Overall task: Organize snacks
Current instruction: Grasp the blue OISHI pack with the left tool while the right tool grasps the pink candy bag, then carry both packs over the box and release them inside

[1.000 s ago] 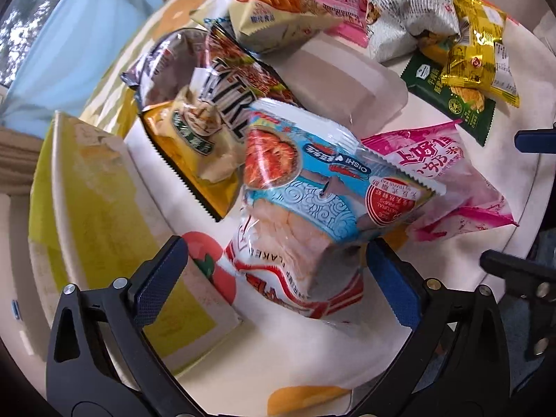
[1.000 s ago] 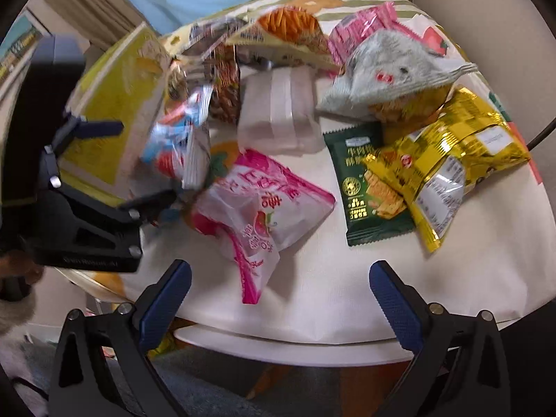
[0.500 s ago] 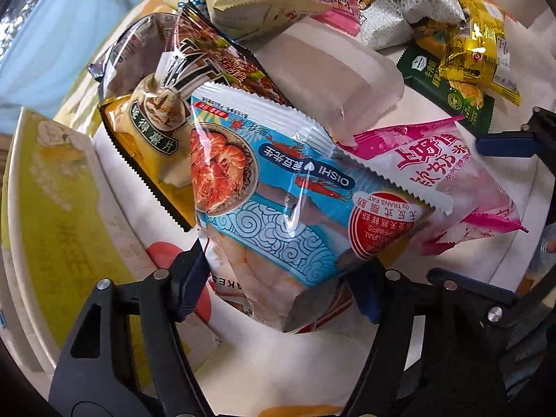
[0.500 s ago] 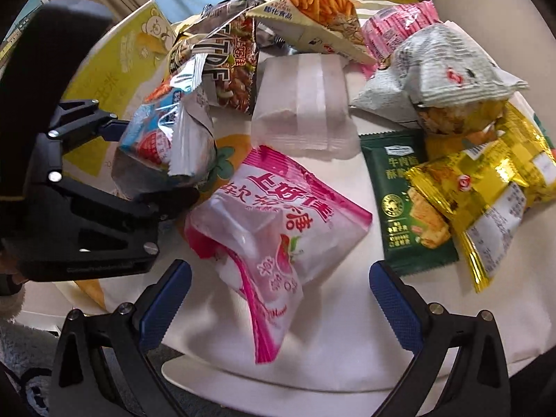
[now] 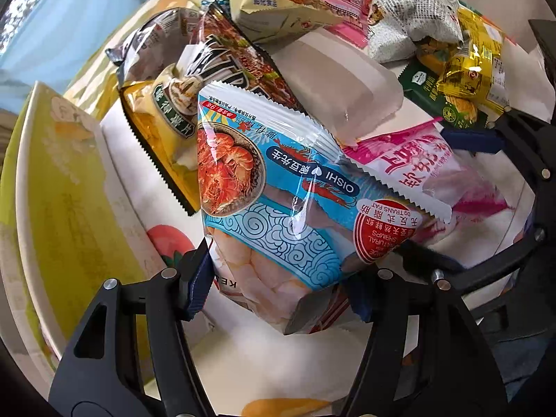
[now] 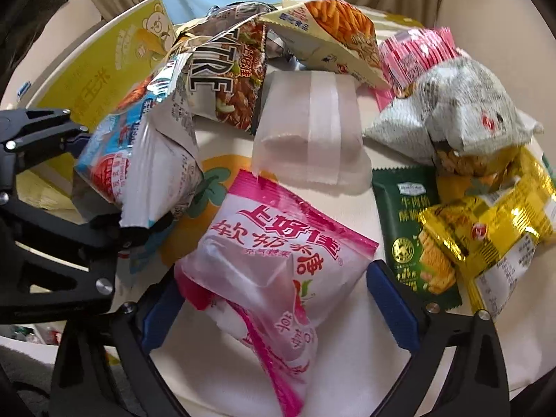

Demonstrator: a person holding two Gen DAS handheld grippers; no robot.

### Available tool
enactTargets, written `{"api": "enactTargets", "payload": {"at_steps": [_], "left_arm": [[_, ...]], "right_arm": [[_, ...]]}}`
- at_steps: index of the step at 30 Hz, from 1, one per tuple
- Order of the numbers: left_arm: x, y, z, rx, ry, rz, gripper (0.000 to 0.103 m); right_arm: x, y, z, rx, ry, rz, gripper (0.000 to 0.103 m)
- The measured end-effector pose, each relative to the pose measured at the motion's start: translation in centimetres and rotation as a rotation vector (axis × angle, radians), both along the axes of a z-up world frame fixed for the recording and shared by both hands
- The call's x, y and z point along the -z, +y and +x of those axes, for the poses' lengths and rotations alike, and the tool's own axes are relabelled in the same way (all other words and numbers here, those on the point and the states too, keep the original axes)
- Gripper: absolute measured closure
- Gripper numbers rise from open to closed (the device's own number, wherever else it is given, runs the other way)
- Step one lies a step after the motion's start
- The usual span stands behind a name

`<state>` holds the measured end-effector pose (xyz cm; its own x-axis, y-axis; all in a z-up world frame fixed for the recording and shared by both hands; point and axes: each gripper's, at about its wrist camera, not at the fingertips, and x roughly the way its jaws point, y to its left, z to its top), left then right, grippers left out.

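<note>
My left gripper [image 5: 278,285] is shut on the lower end of a blue Oishi shrimp snack bag [image 5: 278,201] and holds it tilted above the table; it also shows in the right wrist view [image 6: 139,160]. My right gripper [image 6: 274,302] is open, its fingers on either side of a pink candy bag [image 6: 274,260] that lies on the table. That pink bag also shows in the left wrist view [image 5: 427,170], with a blue fingertip [image 5: 472,140] of the right gripper beside it.
A yellow box [image 5: 59,201] stands at the left. Behind lie a dark noodle bag [image 6: 226,76], an orange-stick snack bag [image 6: 330,31], a white packet [image 6: 309,132], a green cracker pack [image 6: 413,229], a gold bag [image 6: 493,236] and a grey bag [image 6: 451,111].
My left gripper has closed on the blue Oishi bag and lifted it. My right gripper has moved forward until its open fingers flank the pink candy bag.
</note>
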<state>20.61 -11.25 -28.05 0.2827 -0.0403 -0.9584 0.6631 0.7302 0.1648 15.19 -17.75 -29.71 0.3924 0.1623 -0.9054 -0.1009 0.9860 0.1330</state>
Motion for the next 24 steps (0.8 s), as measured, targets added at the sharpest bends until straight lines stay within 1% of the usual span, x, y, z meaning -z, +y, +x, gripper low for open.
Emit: {"api": "enactTargets", "payload": {"at_steps": [1,2,4,5,7,9,12,15,16,19,21,24], "left_arm": [[0.0,-0.1,0.3,-0.004,-0.003,-0.001,0.042],[-0.2,-0.2,0.2,-0.007,-0.007,-0.001,0.042],[-0.4,-0.3,0.0,-0.015,-0.014,-0.002,0.042],[-0.6,-0.4,-0.4,-0.024,-0.019,-0.003,0.042],[-1.0,-0.7,-0.7,-0.04,-0.025,-0.008,0.042],[-1.7,-0.8,-1.3,-0.061,-0.036,-0.014,0.042],[-2.7,-1.0,-1.8,-0.092,-0.051,-0.026,0.042],[-4.0,-1.2,-2.5,-0.122,-0.068,-0.046,0.042],[-4.3,-1.1,-2.8,-0.129,-0.076,-0.052,0.042],[-6.1,-1.4,-3.7,-0.152,-0.108,-0.074,0.042],[-7.4,-1.8,-4.4,-0.171,-0.136,-0.088,0.042],[-9.6,-1.9,-5.1,-0.206,-0.175,-0.118,0.042]], "right_arm": [[-0.1,0.3,0.0,-0.012,-0.01,-0.013,0.02],[0.0,0.7,0.1,-0.021,-0.017,-0.025,0.022],[-0.2,1.3,-0.1,-0.03,-0.028,-0.036,0.031],[-0.3,1.4,-0.3,-0.03,-0.033,-0.036,0.033],[-0.7,1.2,-1.1,-0.034,-0.046,-0.043,0.041],[-0.9,0.0,-1.9,-0.043,-0.059,-0.048,0.044],[-1.6,-1.0,-3.0,-0.053,-0.078,-0.04,0.045],[-2.8,-1.1,-3.9,-0.062,-0.094,-0.036,0.046],[-3.0,-2.0,-4.0,-0.064,-0.1,-0.034,0.046],[-4.6,-2.7,-5.0,-0.064,-0.121,-0.033,0.046],[-5.2,-2.5,-4.4,-0.065,-0.132,-0.036,0.046],[-6.8,-3.2,-4.5,-0.074,-0.161,-0.043,0.046]]}}
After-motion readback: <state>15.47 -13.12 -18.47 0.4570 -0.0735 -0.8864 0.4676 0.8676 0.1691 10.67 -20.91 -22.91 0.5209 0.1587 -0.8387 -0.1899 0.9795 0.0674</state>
